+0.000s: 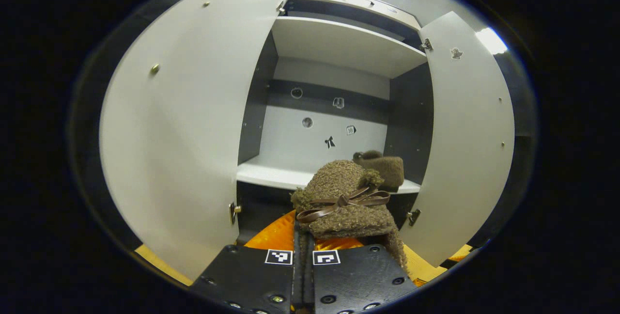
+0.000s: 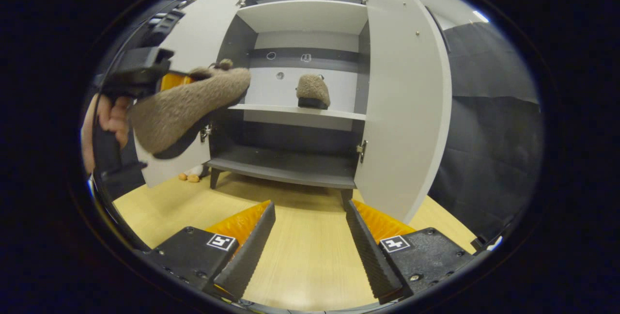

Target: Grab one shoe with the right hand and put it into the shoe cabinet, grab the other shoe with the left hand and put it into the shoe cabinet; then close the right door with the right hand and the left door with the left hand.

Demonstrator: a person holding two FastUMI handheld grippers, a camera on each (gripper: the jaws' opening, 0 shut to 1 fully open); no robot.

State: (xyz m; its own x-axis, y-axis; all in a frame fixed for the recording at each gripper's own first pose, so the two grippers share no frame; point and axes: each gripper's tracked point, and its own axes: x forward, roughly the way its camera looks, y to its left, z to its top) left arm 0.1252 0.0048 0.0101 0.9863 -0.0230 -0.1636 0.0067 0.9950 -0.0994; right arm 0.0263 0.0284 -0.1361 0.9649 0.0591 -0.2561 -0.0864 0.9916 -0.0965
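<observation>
In the left gripper view my left gripper (image 1: 304,239) is shut on a fuzzy brown shoe (image 1: 345,197) with a brown ribbon bow, held in front of the open shoe cabinet (image 1: 339,42). The second shoe (image 1: 381,168) stands on the white middle shelf (image 1: 271,174), at its right end. The right gripper view shows that shelved shoe (image 2: 313,90) too. It also shows the left gripper (image 2: 180,81) carrying its shoe (image 2: 186,105) at the left, level with the shelf (image 2: 271,109). My right gripper (image 2: 310,229) is open above the floor, with nothing between its fingers.
Both cabinet doors stand wide open: left door (image 2: 196,33) and right door (image 2: 404,105). The dark bottom shelf (image 2: 286,166) sits low over the wooden floor (image 2: 300,256). A hand (image 2: 110,116) holds the left gripper. Small orange things (image 2: 189,177) lie under the left door.
</observation>
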